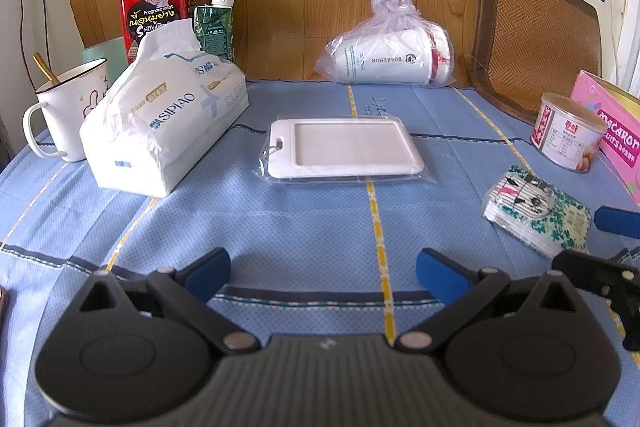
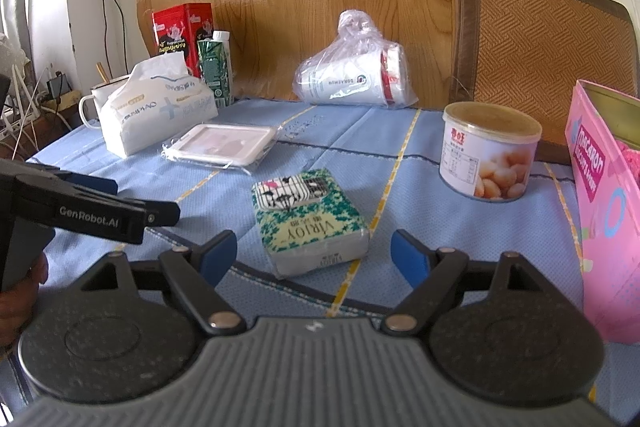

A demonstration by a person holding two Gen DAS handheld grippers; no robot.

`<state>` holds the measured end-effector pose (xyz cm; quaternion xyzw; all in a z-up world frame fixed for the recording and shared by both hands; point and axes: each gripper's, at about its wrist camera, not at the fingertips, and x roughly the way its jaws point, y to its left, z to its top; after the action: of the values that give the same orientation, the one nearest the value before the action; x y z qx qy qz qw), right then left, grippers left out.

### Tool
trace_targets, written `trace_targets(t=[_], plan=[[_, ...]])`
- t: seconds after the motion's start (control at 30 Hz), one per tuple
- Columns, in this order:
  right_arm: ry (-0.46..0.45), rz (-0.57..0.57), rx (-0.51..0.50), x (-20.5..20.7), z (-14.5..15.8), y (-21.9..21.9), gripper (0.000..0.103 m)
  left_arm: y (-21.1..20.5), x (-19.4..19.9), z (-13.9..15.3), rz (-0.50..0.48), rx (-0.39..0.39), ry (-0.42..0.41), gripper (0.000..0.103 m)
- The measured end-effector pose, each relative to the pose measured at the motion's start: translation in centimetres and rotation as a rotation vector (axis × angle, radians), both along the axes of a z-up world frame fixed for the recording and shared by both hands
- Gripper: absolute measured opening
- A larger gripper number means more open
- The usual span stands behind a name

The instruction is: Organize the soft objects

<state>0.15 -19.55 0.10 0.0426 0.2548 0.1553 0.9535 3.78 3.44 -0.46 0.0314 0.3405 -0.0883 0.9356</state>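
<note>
A large white tissue pack (image 1: 168,123) lies at the left of the blue tablecloth (image 1: 304,223); it also shows in the right wrist view (image 2: 156,107). A small green-patterned tissue pack (image 2: 308,219) lies just ahead of my right gripper (image 2: 316,255), whose jaws are open on either side of its near end, not touching. It also shows in the left wrist view (image 1: 536,215) at the right. My left gripper (image 1: 324,271) is open and empty over bare cloth. A bagged white card holder (image 1: 344,147) lies at the centre.
A white mug (image 1: 68,107), red tin (image 1: 156,3) and green carton (image 1: 216,27) stand back left. Bagged paper cups (image 1: 392,51) lie at the back. A food can (image 2: 488,155) and pink box (image 2: 604,211) stand right. A woven cushion (image 2: 544,59) leans behind.
</note>
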Motion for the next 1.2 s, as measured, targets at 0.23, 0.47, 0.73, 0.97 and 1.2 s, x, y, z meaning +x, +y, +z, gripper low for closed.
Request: trace_targets(t=[0.23,0.47,0.73,0.97,1.2], plan=[[0.012,-0.008,-0.009,0.1,-0.1,0.2,0.087,0.2,0.1,0.1,-0.002,-0.017,-0.001,0.103],[0.02,0.007,-0.072,0.0,-0.3,1.1,0.028,0.1,-0.1,0.2,-0.007,-0.016,0.002,0.103],[0.023,0.077,-0.034,-3.6,-0.3,0.8,0.029,-0.7,-2.1,1.5,-0.107,-0.158,0.058,0.101],[-0.05,0.041,-0.063,-1.8,0.8,0.0,0.075,-3.2,-0.5,4.0,-0.181,-0.254,0.095,0.094],[0.035,0.176,-0.126,4.3,0.4,1.4,0.072,-4.6,2.2,2.2,-0.166,-0.384,0.251,0.054]])
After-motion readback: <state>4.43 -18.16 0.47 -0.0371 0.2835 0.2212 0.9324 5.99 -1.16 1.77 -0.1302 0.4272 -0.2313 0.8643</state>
